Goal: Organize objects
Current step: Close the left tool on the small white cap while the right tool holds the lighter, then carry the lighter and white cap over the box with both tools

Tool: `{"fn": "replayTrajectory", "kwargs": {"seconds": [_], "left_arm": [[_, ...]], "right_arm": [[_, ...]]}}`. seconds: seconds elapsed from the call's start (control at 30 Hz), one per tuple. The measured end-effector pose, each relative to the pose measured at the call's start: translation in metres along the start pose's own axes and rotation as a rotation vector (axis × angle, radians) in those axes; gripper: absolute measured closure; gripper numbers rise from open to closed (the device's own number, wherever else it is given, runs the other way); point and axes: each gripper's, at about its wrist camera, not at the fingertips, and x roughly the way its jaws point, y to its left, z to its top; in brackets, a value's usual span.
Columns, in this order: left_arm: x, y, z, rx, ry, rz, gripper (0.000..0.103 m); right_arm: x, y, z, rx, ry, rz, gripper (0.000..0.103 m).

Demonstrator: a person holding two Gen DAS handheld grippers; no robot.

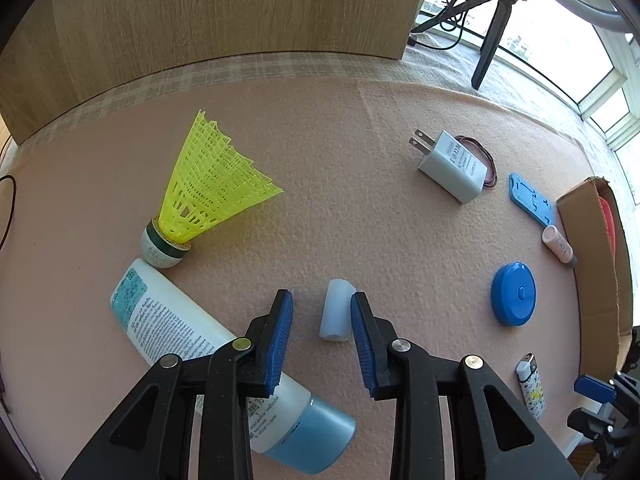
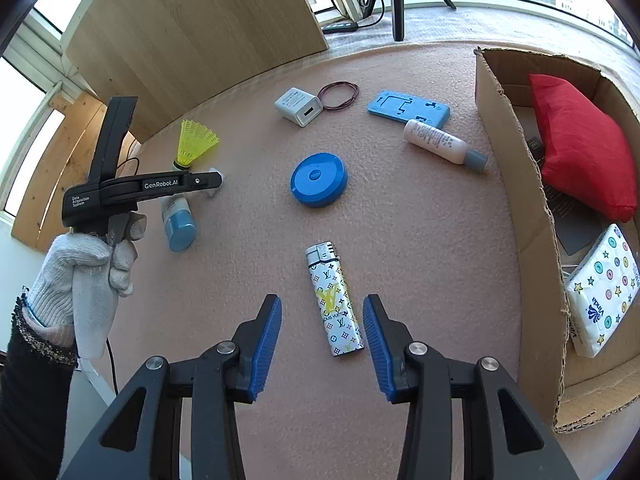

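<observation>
Pink felt mat [image 1: 340, 168] under bright window light, a wood panel [image 1: 208, 12] standing at the back edge, a tripod [image 1: 486, 36] off by the glass.

Left gripper [image 1: 322, 336] is low over the mat, jaws spread wide. A small white tube [image 1: 337, 312] lies between the blue pads [image 1: 280, 336], close by the right-hand pad; contact can't be judged. Nothing gripped. Just left of it lies a white bottle [image 1: 172, 320] with a blue cap, its base close to the cork of a yellow shuttlecock [image 1: 208, 184]. In the right wrist view that gripper is held by a hand [image 2: 80, 272] in a white knit glove.

Right gripper [image 2: 322, 344] is also spread open, hovering with a patterned lighter [image 2: 334, 300] lying lengthwise between its fingers, clear of both pads. Nothing gripped there either.

Mid-mat: a blue round case [image 2: 319, 179]. Further back, a white charger [image 2: 298, 106] with a dark hair tie [image 2: 340, 96] just beside it, then a blue flat mould [image 2: 408, 108] with a small pink bottle [image 2: 440, 146] at its near edge.

On the right, a cardboard box [image 2: 516, 152] lies open. Inside: a red pouch [image 2: 580, 144] and a tissue pack [image 2: 604, 288], well apart from the loose items.
</observation>
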Motion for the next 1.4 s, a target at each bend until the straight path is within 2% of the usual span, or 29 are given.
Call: {"fn": "replayTrajectory", "kwargs": {"seconds": [0.13, 0.27, 0.37, 0.6, 0.83, 1.03, 1.23, 1.4], "left_arm": [[0.001, -0.002, 0.001, 0.006, -0.001, -0.001, 0.071], [0.001, -0.01, -0.002, 0.034, 0.003, -0.02, 0.089], [0.001, -0.014, -0.003, 0.036, 0.0, -0.021, 0.093], [-0.011, -0.013, -0.013, 0.001, -0.018, -0.055, 0.093], [-0.035, -0.036, -0.045, 0.031, -0.051, -0.095, 0.093], [-0.054, -0.052, -0.087, 0.027, -0.076, -0.103, 0.093], [-0.053, -0.064, -0.126, 0.028, -0.069, -0.084, 0.093], [-0.058, -0.07, -0.144, 0.031, -0.077, -0.077, 0.093]], "right_arm": [[0.001, -0.001, 0.001, 0.003, 0.003, -0.007, 0.064], [0.002, -0.004, 0.001, 0.01, 0.005, -0.012, 0.064], [0.002, -0.006, 0.0, 0.011, 0.01, -0.017, 0.064], [0.006, -0.006, -0.001, -0.002, 0.017, -0.024, 0.064], [0.018, 0.002, 0.003, -0.06, 0.034, -0.04, 0.064], [0.035, 0.016, 0.007, -0.151, 0.061, -0.097, 0.064], [0.049, 0.026, 0.004, -0.221, 0.075, -0.164, 0.064], [0.058, 0.034, 0.0, -0.276, 0.069, -0.215, 0.064]]}}
